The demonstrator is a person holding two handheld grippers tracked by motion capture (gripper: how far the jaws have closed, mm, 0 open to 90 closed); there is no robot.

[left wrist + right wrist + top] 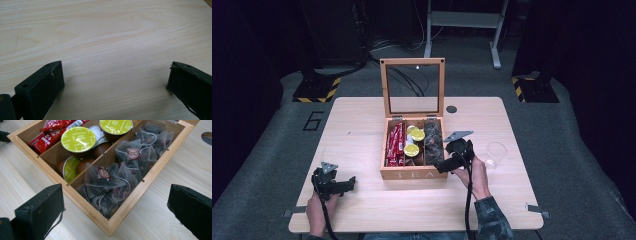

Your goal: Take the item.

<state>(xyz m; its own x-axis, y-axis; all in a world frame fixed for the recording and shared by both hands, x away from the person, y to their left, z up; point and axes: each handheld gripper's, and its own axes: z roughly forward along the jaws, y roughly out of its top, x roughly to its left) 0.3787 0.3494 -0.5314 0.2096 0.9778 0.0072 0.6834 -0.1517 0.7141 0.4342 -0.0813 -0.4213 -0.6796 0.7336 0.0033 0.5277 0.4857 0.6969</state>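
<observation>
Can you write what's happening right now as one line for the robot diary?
left gripper: open, over bare table | right gripper: open, at tea box front right corner | tea bags: in right compartment | lid: up | glass: right of box

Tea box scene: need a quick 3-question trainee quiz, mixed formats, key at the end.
1. True or false: the lid of the tea box stands open.
2. Which compartment holds the pyramid tea bags, seen from the person's side? A) left B) middle C) right
3. Fill in: the left gripper hangs over bare ____, jaws apart.

Key:
1. True; the glass-paned lid is upright behind the box.
2. C; red sachets sit left, green-lidded capsules in the middle. The right gripper, open, is at that corner.
3. Table.
</observation>
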